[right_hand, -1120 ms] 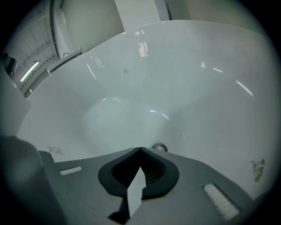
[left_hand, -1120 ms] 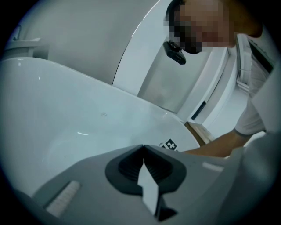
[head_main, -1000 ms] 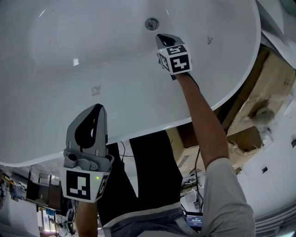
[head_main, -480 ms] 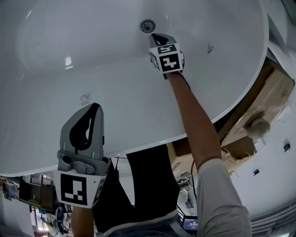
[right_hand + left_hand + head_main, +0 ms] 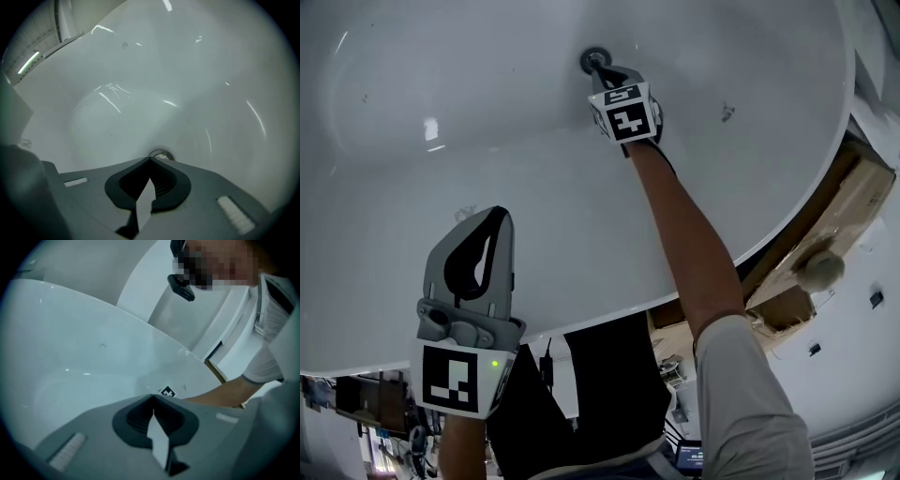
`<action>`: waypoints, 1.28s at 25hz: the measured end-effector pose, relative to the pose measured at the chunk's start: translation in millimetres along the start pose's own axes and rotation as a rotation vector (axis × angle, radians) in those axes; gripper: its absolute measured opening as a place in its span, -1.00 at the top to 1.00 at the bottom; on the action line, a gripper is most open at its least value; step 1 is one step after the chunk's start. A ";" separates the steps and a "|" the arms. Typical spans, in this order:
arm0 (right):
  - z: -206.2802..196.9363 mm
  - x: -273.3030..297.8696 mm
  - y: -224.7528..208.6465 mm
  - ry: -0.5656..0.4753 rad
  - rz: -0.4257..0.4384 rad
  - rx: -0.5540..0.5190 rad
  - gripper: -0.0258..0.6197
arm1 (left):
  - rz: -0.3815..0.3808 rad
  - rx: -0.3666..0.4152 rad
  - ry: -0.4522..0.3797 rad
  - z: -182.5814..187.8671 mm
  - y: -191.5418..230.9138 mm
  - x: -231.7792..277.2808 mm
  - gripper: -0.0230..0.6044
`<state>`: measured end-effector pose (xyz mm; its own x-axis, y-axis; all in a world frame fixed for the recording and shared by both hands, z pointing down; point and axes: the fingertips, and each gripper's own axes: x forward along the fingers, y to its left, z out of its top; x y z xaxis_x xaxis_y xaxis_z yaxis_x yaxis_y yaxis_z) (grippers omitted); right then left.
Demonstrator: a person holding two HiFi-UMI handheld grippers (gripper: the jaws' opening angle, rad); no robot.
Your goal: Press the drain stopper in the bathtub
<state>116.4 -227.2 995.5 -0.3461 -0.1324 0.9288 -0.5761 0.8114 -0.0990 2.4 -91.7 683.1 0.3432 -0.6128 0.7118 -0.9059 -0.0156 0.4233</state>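
Drain stopper (image 5: 593,58): round, metal, set in the floor of the white bathtub (image 5: 487,112), with the right gripper (image 5: 607,71) at its near edge.

In the right gripper view the stopper shows just past the gripper's tip, half hidden behind it. Whether the tip already touches it cannot be told. Right gripper: jaws together, tips meeting, nothing between them. Left gripper (image 5: 492,220): jaws likewise together and empty, held over the tub's near wall, well apart from the drain. Handling, as a judgement: bring the closed tip onto the middle of the cap, not its rim, then push straight down along the drain's axis so the tip does not skid on the glossy enamel. Cardboard boxes (image 5: 853,178) stand outside the tub.
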 end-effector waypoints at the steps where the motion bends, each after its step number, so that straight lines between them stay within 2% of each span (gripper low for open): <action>1: -0.8 3.8 -0.8 0.002 0.000 0.006 0.93 | -0.004 0.001 0.005 -0.9 -0.8 3.1 0.93; 15: -8.0 48.3 -23.0 0.031 -0.062 0.142 0.94 | -0.007 -0.063 0.002 -0.1 16.0 31.2 0.93; 24: -15.6 58.1 -23.6 0.061 -0.084 0.159 0.93 | -0.005 -0.063 -0.012 4.1 25.3 35.7 0.93; 32: -15.5 59.5 -23.6 0.073 -0.075 0.164 0.93 | -0.071 -0.018 0.016 -1.5 9.5 45.1 0.93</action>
<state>120.9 -245.4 1058.7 -0.2467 -0.1426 0.9586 -0.7133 0.6963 -0.0800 9.7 -118.3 720.1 0.4104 -0.5976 0.6888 -0.8747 -0.0442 0.4827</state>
